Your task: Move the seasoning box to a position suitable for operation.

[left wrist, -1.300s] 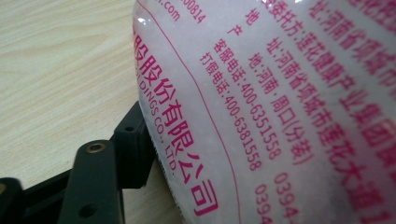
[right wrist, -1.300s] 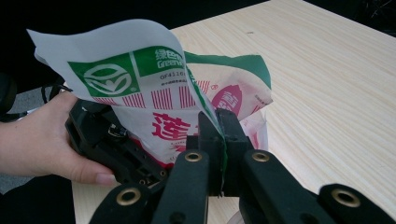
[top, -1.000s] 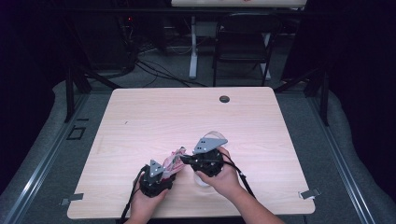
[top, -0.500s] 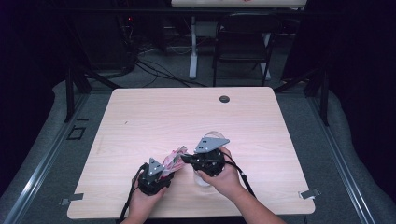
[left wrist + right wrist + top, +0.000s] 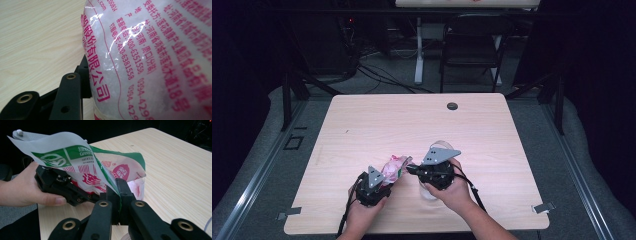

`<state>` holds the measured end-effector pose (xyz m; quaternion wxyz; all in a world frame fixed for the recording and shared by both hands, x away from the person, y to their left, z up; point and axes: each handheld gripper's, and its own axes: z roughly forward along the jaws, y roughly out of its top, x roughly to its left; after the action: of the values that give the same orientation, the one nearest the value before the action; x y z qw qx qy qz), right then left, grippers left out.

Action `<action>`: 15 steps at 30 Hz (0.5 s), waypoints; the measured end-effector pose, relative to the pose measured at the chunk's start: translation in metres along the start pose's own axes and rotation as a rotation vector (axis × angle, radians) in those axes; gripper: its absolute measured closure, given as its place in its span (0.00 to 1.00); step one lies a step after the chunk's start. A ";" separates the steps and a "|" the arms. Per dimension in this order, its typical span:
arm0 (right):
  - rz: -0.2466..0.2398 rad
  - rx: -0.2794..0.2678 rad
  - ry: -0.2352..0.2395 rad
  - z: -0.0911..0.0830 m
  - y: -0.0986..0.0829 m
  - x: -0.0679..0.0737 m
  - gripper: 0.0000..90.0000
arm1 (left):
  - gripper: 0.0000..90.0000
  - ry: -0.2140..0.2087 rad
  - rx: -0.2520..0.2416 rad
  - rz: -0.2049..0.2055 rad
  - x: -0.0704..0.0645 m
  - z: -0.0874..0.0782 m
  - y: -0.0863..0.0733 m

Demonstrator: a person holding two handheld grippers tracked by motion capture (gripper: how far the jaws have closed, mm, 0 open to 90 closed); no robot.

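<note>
a: pale wooden table sits in a dark room, with a black folding chair and cables on the floor behind it. what do the hands hold?

b: each hand holds a black tong. the left gripper and the right gripper are close together near the front edge of the table.

a: and what is between them?

b: a soft see-through plastic bag with pink and green print. it is lifted a little off the table, at the front, just left of the middle.

a: is anything in the bag?

b: yes. in the left gripper view the bag is full of small white grains, like sugar or salt. i cannot tell which. pink writing runs over it.

a: how are the left tongs?

b: they are closed on the fat side of the bag. one black jaw presses into it. the other jaw is hidden behind the bag.

a: and the right tongs?

b: in the right gripper view the right gripper is pinched almost shut on the thin green top edge of the bag. the top flap stands up and bends over. the left gripper and its hand are just behind.

a: anything else near?

b: a clear round glass thing is under the right hand. i cannot tell what is in it.
</note>
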<state>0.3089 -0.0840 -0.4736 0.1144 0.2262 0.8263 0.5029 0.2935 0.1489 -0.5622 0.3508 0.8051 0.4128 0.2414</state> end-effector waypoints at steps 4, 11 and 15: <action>-0.004 -0.004 -0.002 -0.001 0.000 0.000 1.00 | 0.64 0.029 -0.007 0.014 0.000 -0.003 0.002; -0.019 -0.015 -0.009 -0.005 0.000 0.003 1.00 | 0.64 0.074 -0.028 0.059 0.000 -0.009 0.006; -0.021 -0.017 -0.005 -0.007 -0.001 0.004 1.00 | 0.64 0.095 -0.031 0.078 0.000 -0.011 0.007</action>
<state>0.3027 -0.0880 -0.4708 0.1238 0.2179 0.8239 0.5082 0.2898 0.1501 -0.5502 0.3337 0.8027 0.3936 0.2990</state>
